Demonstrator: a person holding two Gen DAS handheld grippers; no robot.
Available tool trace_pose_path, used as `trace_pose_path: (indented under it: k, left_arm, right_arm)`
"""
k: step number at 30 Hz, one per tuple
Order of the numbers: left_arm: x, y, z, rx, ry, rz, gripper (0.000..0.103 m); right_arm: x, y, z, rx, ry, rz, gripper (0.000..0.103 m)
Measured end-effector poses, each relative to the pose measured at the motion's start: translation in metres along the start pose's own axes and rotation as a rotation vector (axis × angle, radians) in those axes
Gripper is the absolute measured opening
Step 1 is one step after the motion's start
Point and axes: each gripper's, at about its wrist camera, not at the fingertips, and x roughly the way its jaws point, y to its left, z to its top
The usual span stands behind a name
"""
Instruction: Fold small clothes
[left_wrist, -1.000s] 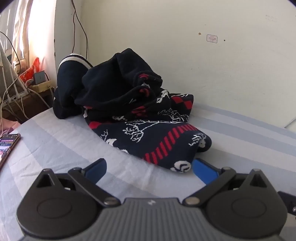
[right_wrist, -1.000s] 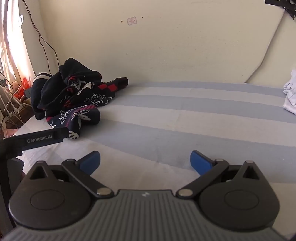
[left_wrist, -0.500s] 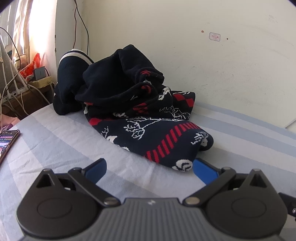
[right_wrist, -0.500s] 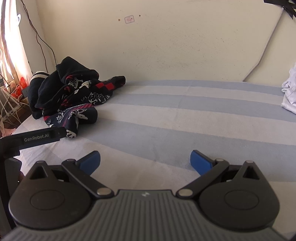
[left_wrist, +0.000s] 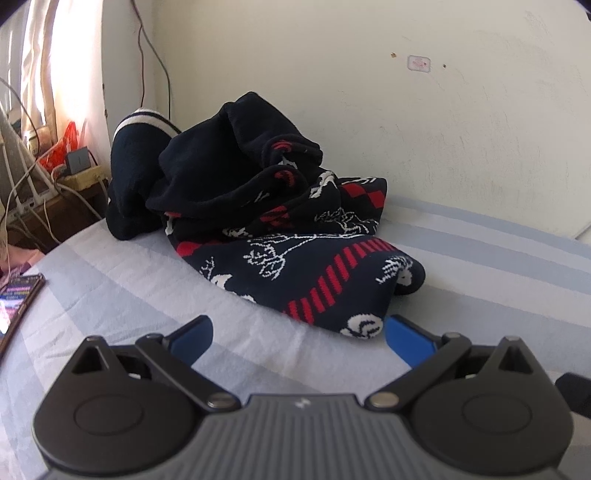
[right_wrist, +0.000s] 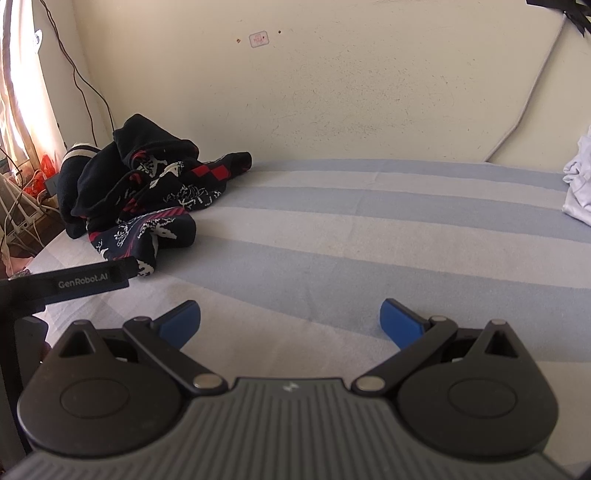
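Note:
A crumpled dark navy sweater (left_wrist: 288, 254) with red and white patterns lies heaped on the striped bed sheet (left_wrist: 110, 280), close to the wall. Behind it stands a navy garment with white stripes (left_wrist: 136, 158). My left gripper (left_wrist: 298, 334) is open, low over the sheet, its right blue fingertip (left_wrist: 404, 332) almost at the sweater's near hem. In the right wrist view the same sweater (right_wrist: 155, 206) sits far left, and my right gripper (right_wrist: 290, 321) is open over bare sheet with nothing between its fingers. The left gripper's body (right_wrist: 70, 284) shows at the left edge.
A phone (left_wrist: 16, 299) with a lit screen lies on the bed's left edge. Cables and a small stand (left_wrist: 55, 177) crowd the corner by the curtain. White clothing (right_wrist: 578, 184) sits at the bed's far right. The cream wall (right_wrist: 332, 92) runs behind the bed.
My left gripper has crept a little closer to the sweater, which looks slightly larger. The right gripper has shifted slightly rightward. Both stay open.

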Motion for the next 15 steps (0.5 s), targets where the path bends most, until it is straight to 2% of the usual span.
trace_pose_path:
  k: [5, 15]
  left_arm:
    - [0.0003, -0.0069, -0.0004, 0.041, -0.002, 0.017, 0.103]
    - [0.0023, -0.0057, -0.0004, 0.044, 0.013, -0.002, 0.103]
  right_arm:
    - [-0.0003, 0.0002, -0.0001, 0.001, 0.000, 0.002, 0.103]
    - [-0.0003, -0.0012, 0.0006, 0.005, 0.002, 0.012, 0.103]
